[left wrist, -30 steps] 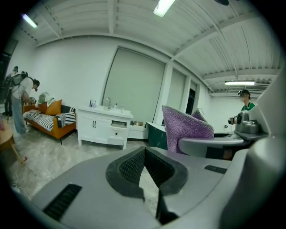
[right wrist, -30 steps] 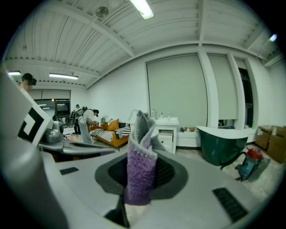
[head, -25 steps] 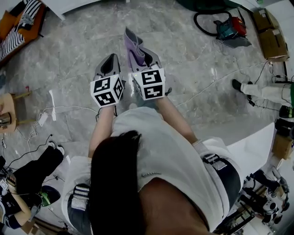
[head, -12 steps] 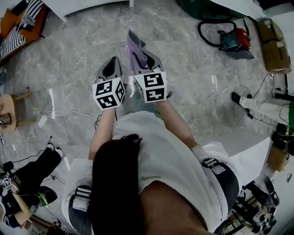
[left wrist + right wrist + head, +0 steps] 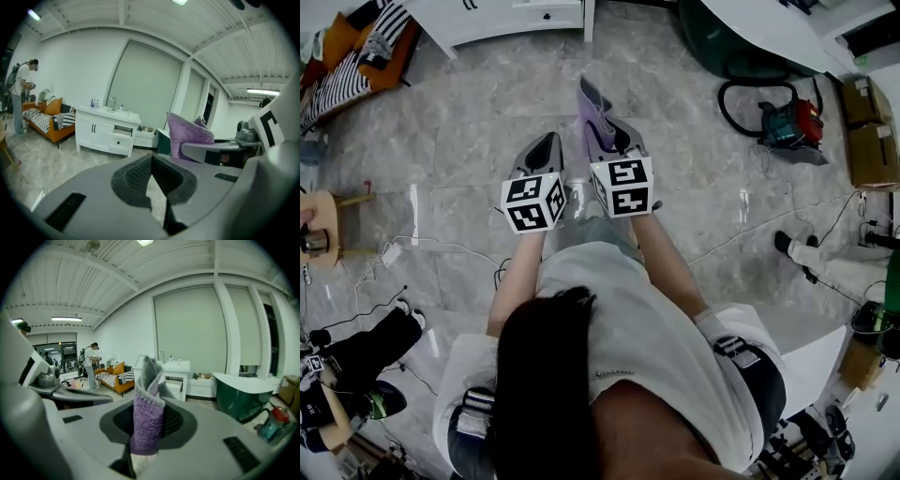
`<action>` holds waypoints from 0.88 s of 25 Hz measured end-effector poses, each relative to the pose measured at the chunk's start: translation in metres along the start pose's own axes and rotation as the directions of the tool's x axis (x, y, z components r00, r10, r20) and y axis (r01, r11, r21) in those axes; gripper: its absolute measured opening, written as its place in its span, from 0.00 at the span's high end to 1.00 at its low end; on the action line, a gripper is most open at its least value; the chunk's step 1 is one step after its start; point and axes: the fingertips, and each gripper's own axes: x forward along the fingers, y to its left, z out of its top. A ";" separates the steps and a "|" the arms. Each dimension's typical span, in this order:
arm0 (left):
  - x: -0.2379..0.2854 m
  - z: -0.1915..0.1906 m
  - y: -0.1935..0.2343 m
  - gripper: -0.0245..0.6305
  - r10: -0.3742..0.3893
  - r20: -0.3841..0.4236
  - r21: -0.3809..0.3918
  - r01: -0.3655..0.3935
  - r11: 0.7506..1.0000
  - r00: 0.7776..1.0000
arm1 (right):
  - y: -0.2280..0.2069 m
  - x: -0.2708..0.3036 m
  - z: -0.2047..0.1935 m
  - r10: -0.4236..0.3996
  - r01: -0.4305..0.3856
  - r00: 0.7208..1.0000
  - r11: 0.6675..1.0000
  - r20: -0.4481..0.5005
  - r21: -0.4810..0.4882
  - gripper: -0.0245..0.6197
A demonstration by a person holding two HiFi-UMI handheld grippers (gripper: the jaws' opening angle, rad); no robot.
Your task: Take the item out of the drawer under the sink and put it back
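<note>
Between the right gripper's (image 5: pixel 148 430) jaws stands the purple cloth (image 5: pixel 147 401), clamped.

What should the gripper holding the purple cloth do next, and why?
Probably carry the purple cloth toward the white cabinet. The right gripper is shut on it, and the drawer stands open far across the floor, so the cloth cannot go back yet.

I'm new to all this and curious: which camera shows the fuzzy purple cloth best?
The right gripper view: the fuzzy purple cloth stands dead centre, pinched between the right gripper's jaws. The head view shows it from above, jutting ahead of that gripper; the left gripper view shows its side, off to the right.
</note>
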 end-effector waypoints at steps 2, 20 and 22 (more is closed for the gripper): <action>0.012 0.007 -0.002 0.96 0.016 0.001 0.012 -0.016 1.000 1.000 | -0.013 0.007 0.005 0.003 -0.003 1.000 1.000 -0.003 0.010 0.81; 0.069 0.024 -0.009 0.96 0.094 -0.016 0.014 -0.094 0.995 0.995 | -0.051 0.046 0.015 0.071 -0.072 0.997 0.996 -0.025 -0.042 0.81; 0.072 0.026 -0.005 0.96 0.096 -0.017 0.018 -0.096 0.995 0.995 | -0.051 0.050 0.016 0.073 -0.074 0.997 0.996 -0.025 -0.045 0.81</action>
